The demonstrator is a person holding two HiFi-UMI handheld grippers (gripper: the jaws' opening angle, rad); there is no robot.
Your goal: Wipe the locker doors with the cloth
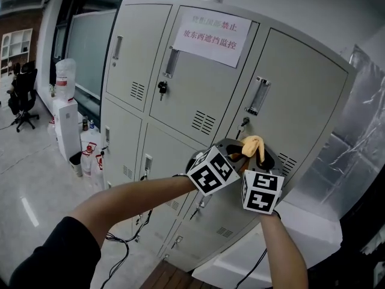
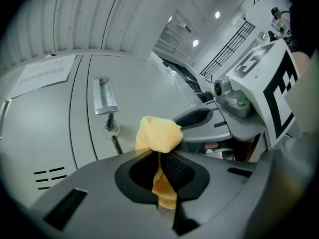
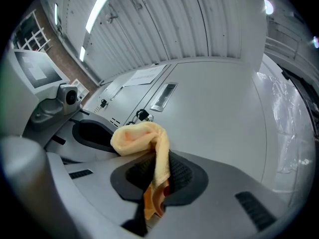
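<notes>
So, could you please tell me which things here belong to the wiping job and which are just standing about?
In the job: yellow cloth, pinched by both the left tongs and the right tongs; locker doors.

Just standing about: paper notice stuck on the lockers, water dispenser, office chair, plastic sheeting.

my head camera looks forward and down at the lockers (image 1: 180,89) from a short way back. the camera on my left gripper (image 2: 158,156) sits right behind its jaws, facing the top right door (image 2: 144,83) up close. my right gripper (image 3: 158,166) camera does the same from the other side. all three share that door's handle (image 1: 258,95) and the cloth (image 1: 252,144).
</notes>
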